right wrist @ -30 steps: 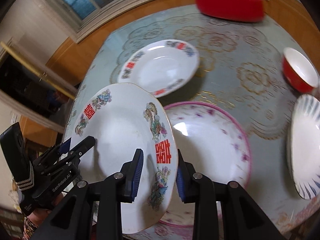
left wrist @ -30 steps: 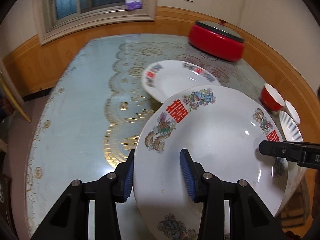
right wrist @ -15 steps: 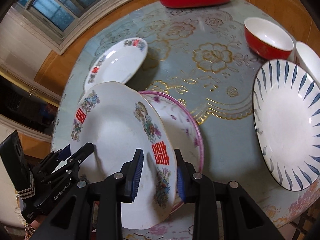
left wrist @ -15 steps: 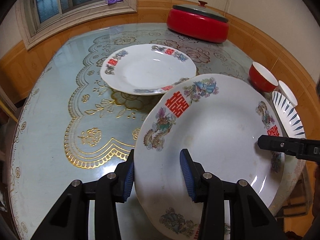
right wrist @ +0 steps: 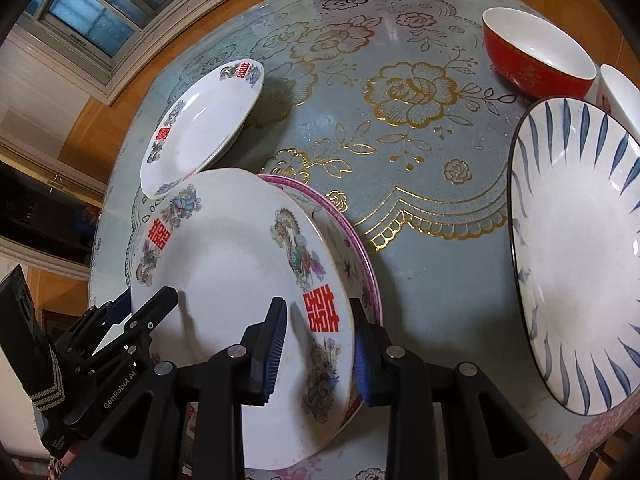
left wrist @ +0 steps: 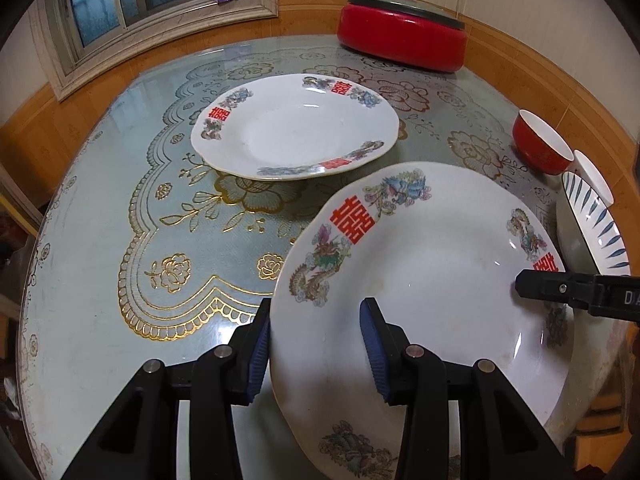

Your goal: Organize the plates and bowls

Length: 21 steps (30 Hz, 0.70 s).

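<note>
Right wrist view: the right gripper [right wrist: 318, 344] pinches one rim of the dragon plate [right wrist: 232, 280], the left gripper [left wrist: 316, 350] the opposite rim. It hangs tilted over the pink plate [right wrist: 360, 264] just behind the right fingers, seemingly not yet seated. Beyond the fingers, a matching plate [left wrist: 294, 132], striped plate [right wrist: 576, 256] and red bowl [right wrist: 536, 60] lie unstacked, so most sorting remains.

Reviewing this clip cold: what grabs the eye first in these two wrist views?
The big white plate with red double-happiness characters, held tilted by its rim between both hand-held grippers, left and right, fills the foreground. Right beneath it lies a pink-rimmed plate, seen in the right wrist view. Beyond, a matching white plate sits mid-table, with a red lidded pot at the far edge.
</note>
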Each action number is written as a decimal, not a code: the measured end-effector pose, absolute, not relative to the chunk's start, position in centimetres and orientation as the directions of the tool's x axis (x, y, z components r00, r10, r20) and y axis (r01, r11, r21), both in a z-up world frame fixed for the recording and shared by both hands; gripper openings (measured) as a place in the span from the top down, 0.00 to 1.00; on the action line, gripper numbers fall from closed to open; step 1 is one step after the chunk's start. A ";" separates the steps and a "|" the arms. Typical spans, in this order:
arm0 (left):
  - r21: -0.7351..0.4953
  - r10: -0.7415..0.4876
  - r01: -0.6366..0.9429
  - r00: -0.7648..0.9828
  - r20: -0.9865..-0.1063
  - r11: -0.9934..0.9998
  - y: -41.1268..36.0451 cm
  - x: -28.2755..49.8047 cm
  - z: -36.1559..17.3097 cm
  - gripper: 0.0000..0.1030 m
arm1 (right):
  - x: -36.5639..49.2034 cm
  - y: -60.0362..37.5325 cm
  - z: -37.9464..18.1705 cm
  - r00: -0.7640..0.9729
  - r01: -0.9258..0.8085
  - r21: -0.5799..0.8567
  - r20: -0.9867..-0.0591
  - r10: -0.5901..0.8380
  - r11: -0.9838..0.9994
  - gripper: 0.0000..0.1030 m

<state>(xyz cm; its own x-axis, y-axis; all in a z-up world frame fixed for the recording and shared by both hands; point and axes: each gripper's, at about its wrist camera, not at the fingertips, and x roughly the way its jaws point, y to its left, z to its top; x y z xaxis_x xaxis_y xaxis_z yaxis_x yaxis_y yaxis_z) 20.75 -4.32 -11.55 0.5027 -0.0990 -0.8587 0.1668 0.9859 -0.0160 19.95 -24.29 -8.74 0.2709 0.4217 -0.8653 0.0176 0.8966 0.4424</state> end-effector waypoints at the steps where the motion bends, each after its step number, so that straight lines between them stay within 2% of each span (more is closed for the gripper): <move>1: -0.014 -0.097 0.166 0.501 -0.860 0.986 -4.3 20.8 -11.6 0.58 | 20.0 -24.3 -8.8 0.268 0.020 0.444 -0.866 0.423 0.896 0.70; 12: 0.026 -0.072 0.180 0.513 -0.855 0.983 -4.9 21.0 -12.1 0.58 | 20.6 -24.1 -9.2 0.262 0.021 0.427 -0.875 0.407 0.904 0.69; 21: 0.042 -0.066 0.193 0.521 -0.851 0.980 -5.0 20.9 -12.1 0.53 | 21.4 -23.4 -9.1 0.246 0.013 0.386 -0.895 0.371 0.922 0.67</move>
